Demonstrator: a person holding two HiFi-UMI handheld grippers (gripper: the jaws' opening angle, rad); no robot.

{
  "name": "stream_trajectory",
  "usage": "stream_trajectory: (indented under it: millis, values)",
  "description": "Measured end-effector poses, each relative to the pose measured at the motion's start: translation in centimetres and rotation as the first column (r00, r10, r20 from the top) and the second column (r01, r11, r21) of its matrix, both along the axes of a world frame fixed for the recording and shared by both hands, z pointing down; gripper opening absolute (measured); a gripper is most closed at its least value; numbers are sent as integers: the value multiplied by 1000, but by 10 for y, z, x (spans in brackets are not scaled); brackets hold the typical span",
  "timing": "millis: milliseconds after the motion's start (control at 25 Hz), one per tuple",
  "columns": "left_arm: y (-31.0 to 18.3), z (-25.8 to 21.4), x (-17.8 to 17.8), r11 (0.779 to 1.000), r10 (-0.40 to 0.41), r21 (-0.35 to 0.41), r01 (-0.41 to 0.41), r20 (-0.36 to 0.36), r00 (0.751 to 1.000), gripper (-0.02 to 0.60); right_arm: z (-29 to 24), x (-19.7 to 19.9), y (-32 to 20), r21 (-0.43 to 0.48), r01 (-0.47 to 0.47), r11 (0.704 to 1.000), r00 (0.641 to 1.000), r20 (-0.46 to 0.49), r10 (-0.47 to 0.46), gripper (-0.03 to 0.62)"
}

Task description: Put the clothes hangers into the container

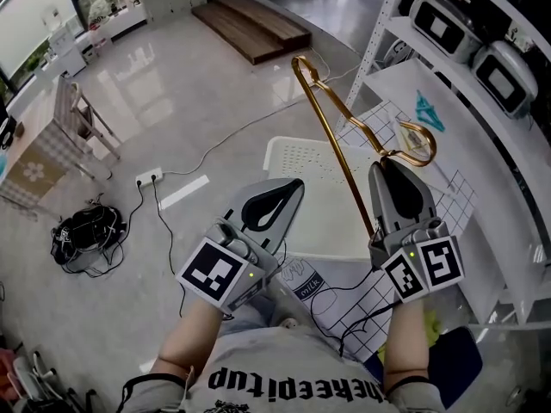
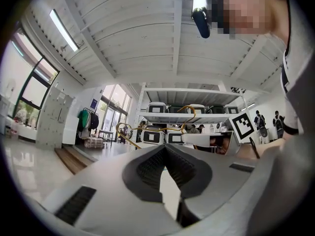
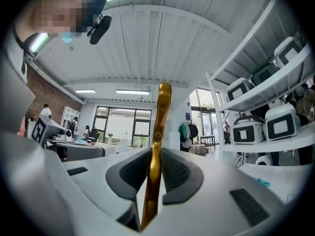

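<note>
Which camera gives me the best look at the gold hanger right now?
The head view: it shows most of the gold hanger, from its hook along the long bar, sticking out of the right gripper. The right gripper view shows only a stretch of its bar clamped between the jaws. The left gripper view shows it small and distant.

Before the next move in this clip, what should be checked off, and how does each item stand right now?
1. Right gripper clamped on the gold hanger: ok.
2. Left gripper empty, jaws together: ok.
3. Hanger lined up over the white container: ok, as far as the head view shows.
4. Hanger clear of the shelf: cannot tell.
5. Room left in the container: cannot tell, since the grippers hide part of it.
</note>
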State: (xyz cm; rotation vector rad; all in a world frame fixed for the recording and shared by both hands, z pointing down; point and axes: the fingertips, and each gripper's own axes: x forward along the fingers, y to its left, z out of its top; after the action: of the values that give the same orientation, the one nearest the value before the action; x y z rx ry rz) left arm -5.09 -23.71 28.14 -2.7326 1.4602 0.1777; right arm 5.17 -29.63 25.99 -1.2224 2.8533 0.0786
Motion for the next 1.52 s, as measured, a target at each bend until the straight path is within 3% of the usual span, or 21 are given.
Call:
stream_trajectory:
  millis: [880, 1520]
  values:
    - [-23, 25, -19, 997, -32, -72, 31, -15, 999, 20, 80, -31, -32, -180, 96, 979, 993, -46, -106, 67]
    - [-22, 25, -16, 997, -24, -73, 23, -13, 1000, 21, 85, -25, -34, -204, 70, 977, 990, -103, -92, 130]
